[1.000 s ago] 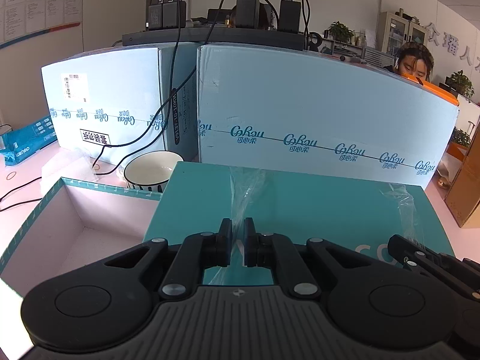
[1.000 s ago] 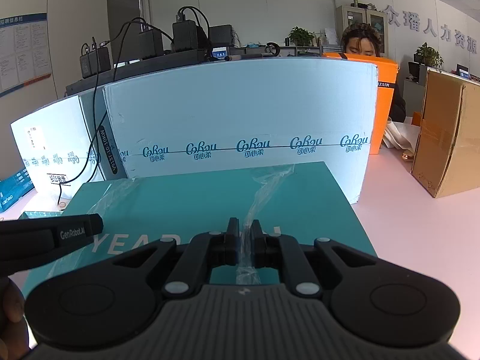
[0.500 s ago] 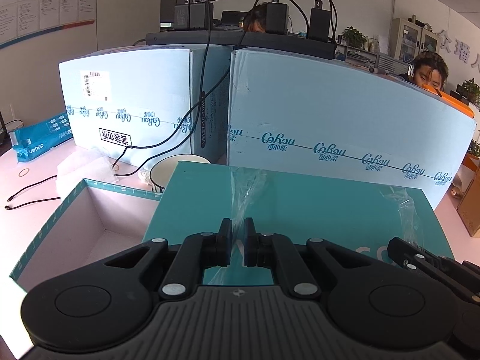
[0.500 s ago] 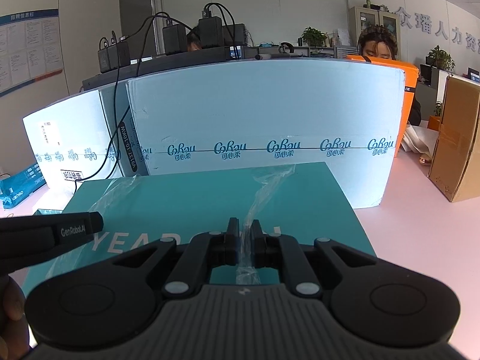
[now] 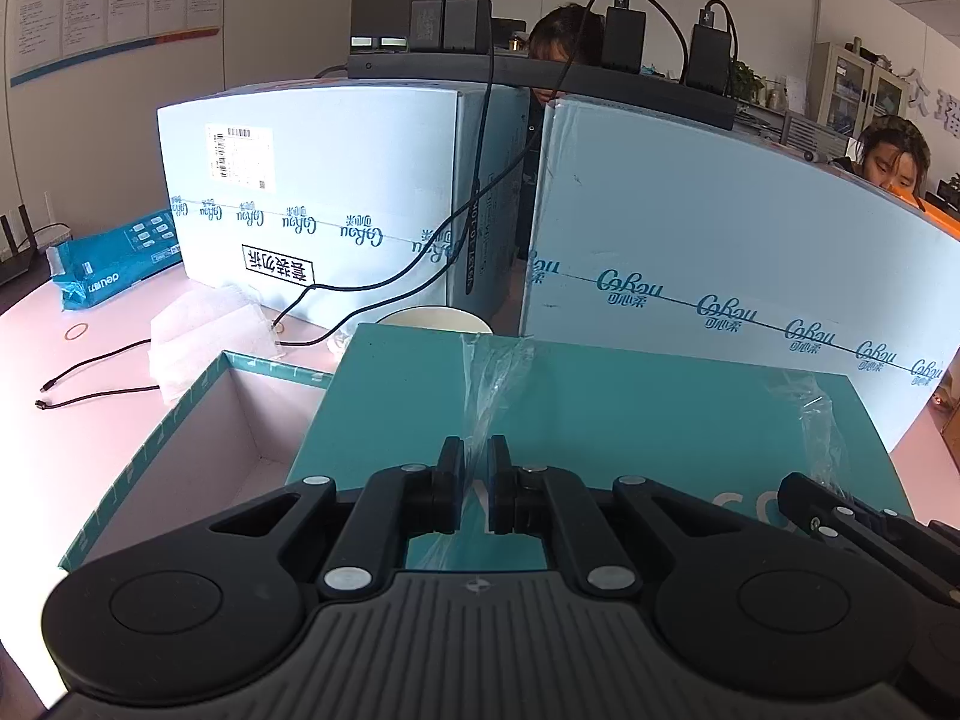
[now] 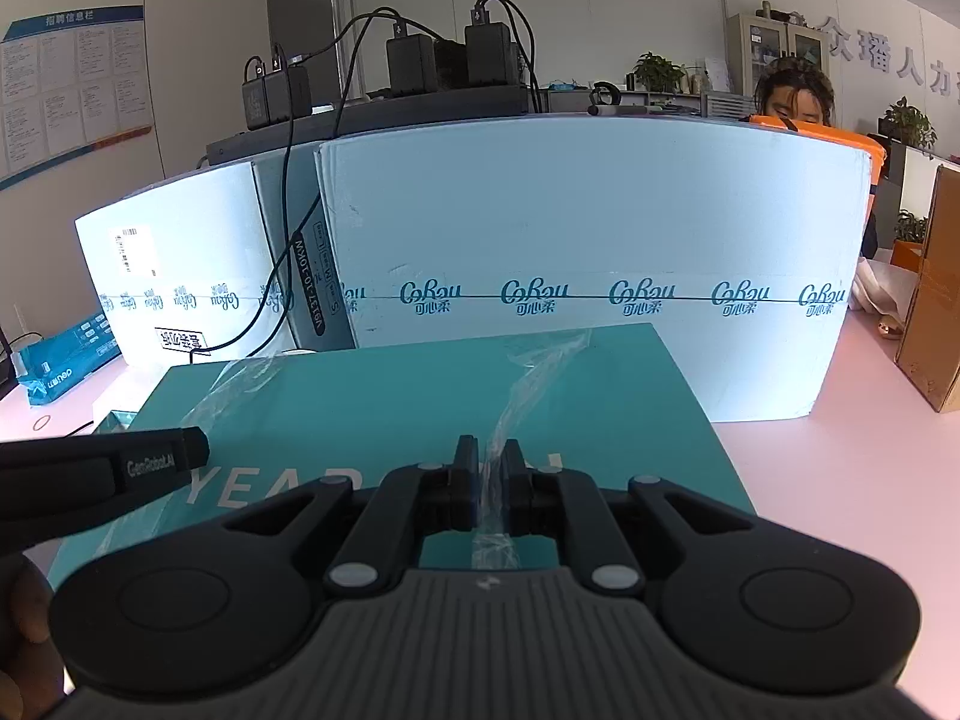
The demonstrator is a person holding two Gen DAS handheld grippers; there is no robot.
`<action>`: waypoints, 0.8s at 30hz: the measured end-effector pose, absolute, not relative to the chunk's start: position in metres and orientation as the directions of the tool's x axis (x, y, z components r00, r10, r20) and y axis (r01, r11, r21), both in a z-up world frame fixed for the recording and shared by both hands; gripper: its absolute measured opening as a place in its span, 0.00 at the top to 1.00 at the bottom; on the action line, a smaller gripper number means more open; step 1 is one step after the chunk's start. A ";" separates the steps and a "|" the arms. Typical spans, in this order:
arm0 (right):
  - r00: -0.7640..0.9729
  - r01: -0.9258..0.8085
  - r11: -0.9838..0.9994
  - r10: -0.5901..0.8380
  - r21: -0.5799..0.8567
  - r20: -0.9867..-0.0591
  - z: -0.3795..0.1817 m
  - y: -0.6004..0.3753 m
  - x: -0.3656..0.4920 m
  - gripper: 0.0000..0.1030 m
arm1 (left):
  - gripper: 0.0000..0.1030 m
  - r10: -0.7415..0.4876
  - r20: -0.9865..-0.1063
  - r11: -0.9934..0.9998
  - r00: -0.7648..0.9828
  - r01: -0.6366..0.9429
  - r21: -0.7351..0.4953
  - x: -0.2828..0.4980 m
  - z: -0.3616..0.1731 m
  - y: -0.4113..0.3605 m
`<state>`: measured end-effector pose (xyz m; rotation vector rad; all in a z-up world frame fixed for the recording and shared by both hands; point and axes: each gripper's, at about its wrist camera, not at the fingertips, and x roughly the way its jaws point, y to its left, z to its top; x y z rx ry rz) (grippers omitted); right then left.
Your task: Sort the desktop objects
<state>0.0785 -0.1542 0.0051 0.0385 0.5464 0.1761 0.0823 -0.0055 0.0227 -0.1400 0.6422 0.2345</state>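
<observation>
We could see only the far rim of the white round bowl [image 5: 433, 317], the rest hidden behind the flat teal box lid [image 5: 600, 414], which also covered the right part of the open teal-edged box base [image 5: 180, 438]. The lid's white lettering [image 6: 240, 483] was partly blocked by both grippers, so we could not read it whole. The print on the white shipping label [image 5: 239, 155] on the pale blue carton was too small to read.
</observation>
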 end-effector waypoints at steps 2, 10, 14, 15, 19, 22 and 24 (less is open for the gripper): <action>0.839 -0.158 0.984 0.178 0.083 -0.514 0.005 -0.150 0.079 0.90 | 0.96 0.174 -0.608 0.964 0.775 -0.261 -0.057 0.082 0.022 -0.001; 0.836 -0.164 0.983 0.184 0.085 -0.517 0.006 -0.133 0.081 0.90 | 0.96 0.184 -0.610 0.960 0.771 -0.273 -0.054 0.083 0.020 0.017; 0.832 -0.171 0.981 0.194 0.092 -0.520 0.005 -0.123 0.082 0.90 | 0.96 0.195 -0.610 0.957 0.768 -0.284 -0.052 0.083 0.020 0.029; 0.831 -0.174 0.980 0.196 0.093 -0.520 0.005 -0.120 0.082 0.90 | 0.96 0.198 -0.610 0.956 0.767 -0.287 -0.052 0.083 0.020 0.031; 0.830 -0.185 0.978 0.207 0.094 -0.517 0.005 -0.110 0.082 0.90 | 0.96 0.209 -0.610 0.952 0.765 -0.301 -0.051 0.082 0.019 0.042; 0.829 -0.192 0.977 0.214 0.096 -0.516 0.004 -0.102 0.082 0.90 | 0.96 0.215 -0.611 0.949 0.762 -0.310 -0.052 0.082 0.018 0.050; 0.827 -0.196 0.976 0.218 0.099 -0.518 0.004 -0.098 0.082 0.90 | 0.96 0.220 -0.609 0.948 0.762 -0.315 -0.052 0.081 0.018 0.056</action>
